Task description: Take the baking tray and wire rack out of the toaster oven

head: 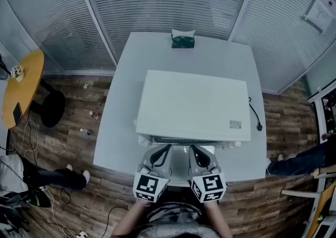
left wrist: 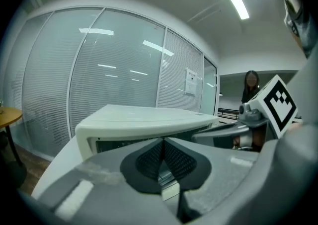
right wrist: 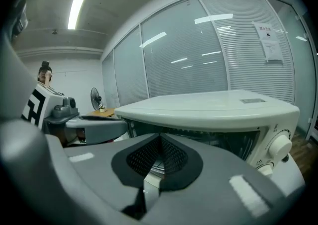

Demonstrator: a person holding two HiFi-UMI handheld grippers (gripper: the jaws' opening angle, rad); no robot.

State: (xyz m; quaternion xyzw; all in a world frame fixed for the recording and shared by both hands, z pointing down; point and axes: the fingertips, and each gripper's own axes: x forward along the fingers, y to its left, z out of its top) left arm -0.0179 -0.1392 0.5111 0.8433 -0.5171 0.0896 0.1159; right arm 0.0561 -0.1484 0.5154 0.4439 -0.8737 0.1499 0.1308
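Both grippers sit low centre in the head view, side by side at the near table edge, just in front of the oven. Left gripper (head: 161, 154): jaws closed pad to pad, nothing between them. Right gripper (head: 196, 154): same, shut and empty. White table (head: 118, 121) carries the toaster oven (head: 194, 105) mid frame, front face toward the person, control knob (right wrist: 276, 147) at its right end. In the gripper views the front reads as a dark band under the white top, but I can't tell if that's door glass or an open cavity. Baking tray and wire rack aren't visible anywhere on the table, so my read is both are inside the oven and nothing is extracted yet. Step in hand: approach to the oven front, pre-grasp. Next move likely needs the jaws opened first, then a pinch on the door handle if the door is shut, otherwise straight onto the tray lip, pulled out level. Further back: dark green tissue box (head: 183, 39) at the far table edge, round yellow table (head: 23, 84) at the left, blinds behind.
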